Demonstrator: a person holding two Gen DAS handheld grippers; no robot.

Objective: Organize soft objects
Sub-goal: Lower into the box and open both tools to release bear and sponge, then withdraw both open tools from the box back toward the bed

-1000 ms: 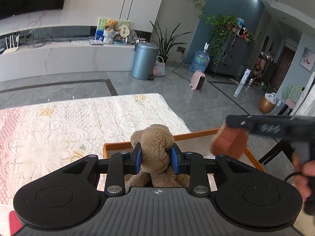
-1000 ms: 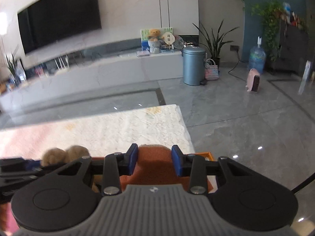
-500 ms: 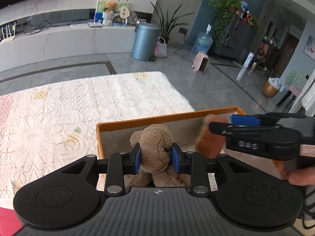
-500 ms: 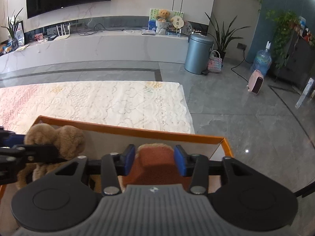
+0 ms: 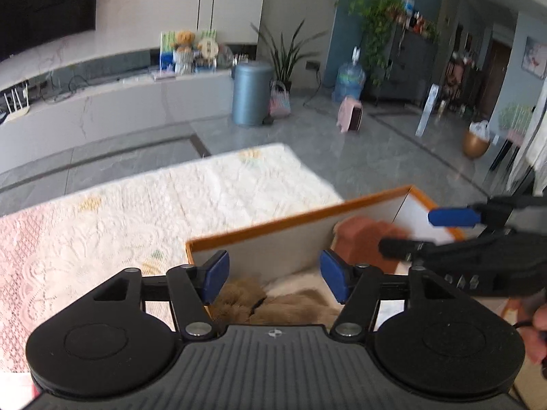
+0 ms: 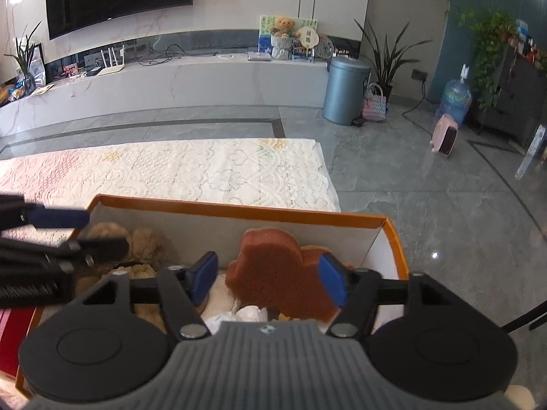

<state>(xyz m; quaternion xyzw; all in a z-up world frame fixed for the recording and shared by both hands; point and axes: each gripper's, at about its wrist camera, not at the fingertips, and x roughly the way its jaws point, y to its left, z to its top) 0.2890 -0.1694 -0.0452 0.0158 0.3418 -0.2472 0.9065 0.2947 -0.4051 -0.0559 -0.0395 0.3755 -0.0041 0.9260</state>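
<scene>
An orange-rimmed white box [image 5: 273,229] stands on the lace cloth; it also shows in the right wrist view [image 6: 239,212]. A brown plush toy [image 5: 294,305] lies inside it, below my open left gripper [image 5: 275,276]. It shows at the box's left in the right wrist view [image 6: 136,242]. A rust-orange soft toy [image 6: 273,273] stands in the box between the spread fingers of my open right gripper [image 6: 270,282], loose from them. It shows too in the left wrist view [image 5: 359,239], beside the right gripper [image 5: 454,235]. The left gripper [image 6: 58,235] hangs over the plush.
White soft stuff [image 6: 239,314] lies on the box floor. The lace-covered table [image 6: 171,171] stretches to the left and ahead. Its right edge drops to the grey tiled floor [image 6: 427,188]. A red item [image 6: 10,328] lies left of the box.
Both grippers have opened. The brown plush has dropped from the left one into the box, and the orange toy stands free in the box between the right fingers.
</scene>
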